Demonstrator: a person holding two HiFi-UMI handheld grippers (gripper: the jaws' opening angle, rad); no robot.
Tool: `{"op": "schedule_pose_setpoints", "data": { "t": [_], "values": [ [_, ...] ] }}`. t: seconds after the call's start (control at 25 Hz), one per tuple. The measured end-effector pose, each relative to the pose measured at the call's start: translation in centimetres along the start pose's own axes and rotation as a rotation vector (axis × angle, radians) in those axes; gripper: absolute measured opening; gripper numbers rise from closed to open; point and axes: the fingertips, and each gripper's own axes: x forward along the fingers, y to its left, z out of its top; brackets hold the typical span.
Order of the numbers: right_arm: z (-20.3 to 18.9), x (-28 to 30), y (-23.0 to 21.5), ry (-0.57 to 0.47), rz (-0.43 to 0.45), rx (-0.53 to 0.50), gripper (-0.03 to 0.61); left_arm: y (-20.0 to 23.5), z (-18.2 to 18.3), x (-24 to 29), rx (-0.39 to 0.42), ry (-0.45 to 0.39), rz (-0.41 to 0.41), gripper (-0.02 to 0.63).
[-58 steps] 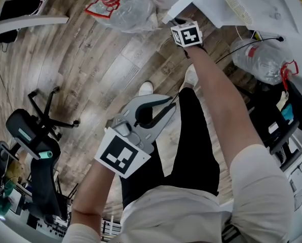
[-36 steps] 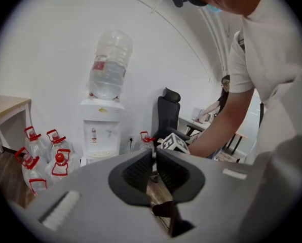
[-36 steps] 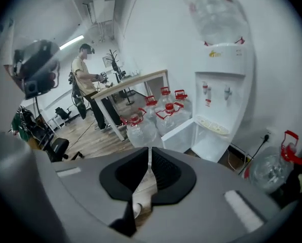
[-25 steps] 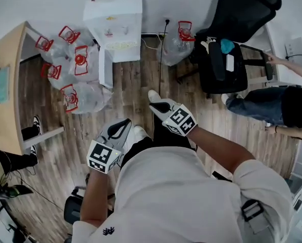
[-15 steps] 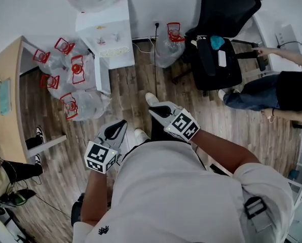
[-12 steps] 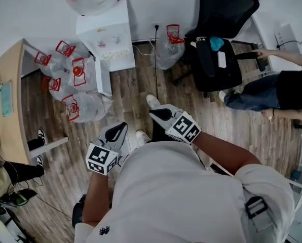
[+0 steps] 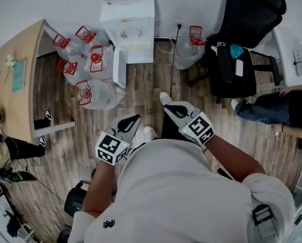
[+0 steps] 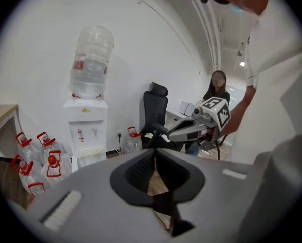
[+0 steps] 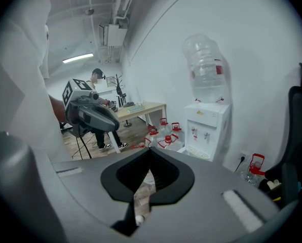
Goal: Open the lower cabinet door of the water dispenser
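We are standing well apart from the water dispenser (image 7: pixel 128 32), which is sitting against the far wall with a big bottle (image 8: pixel 90 59) on top and a heap of spare jugs (image 7: pixel 92 75) on the floor just beside it. Its lower door (image 7: pixel 118 72) is showing as a white panel sticking out from the front corner toward us, so we are judging it to be swung open already, and the opening step looks done.

We are holding the left tool (image 7: pixel 133 118) and the right tool (image 7: pixel 168 107) in front of our chest, both pointing toward the dispenser. In each gripper view the jaws are pressing together at the tips with nothing between them, so both tools are narrow and empty.

If the door needs to go wider, we are expecting the next move to call for walking back across the wooden floor (image 7: pixel 146 92), bending low, spreading one tool and taking the door's free edge. We are also minding the jugs crowding the door's side.
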Motion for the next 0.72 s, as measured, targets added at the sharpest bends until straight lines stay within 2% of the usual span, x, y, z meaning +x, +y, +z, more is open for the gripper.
{"op": "schedule_pose_setpoints", "data": {
  "t": [0.72],
  "values": [
    [-0.5, 0.4, 1.3, 0.006, 0.012, -0.022, 0.001, 0.0, -1.6, -1.1, -0.019, -0.008, 0.029, 0.066]
  ]
}}
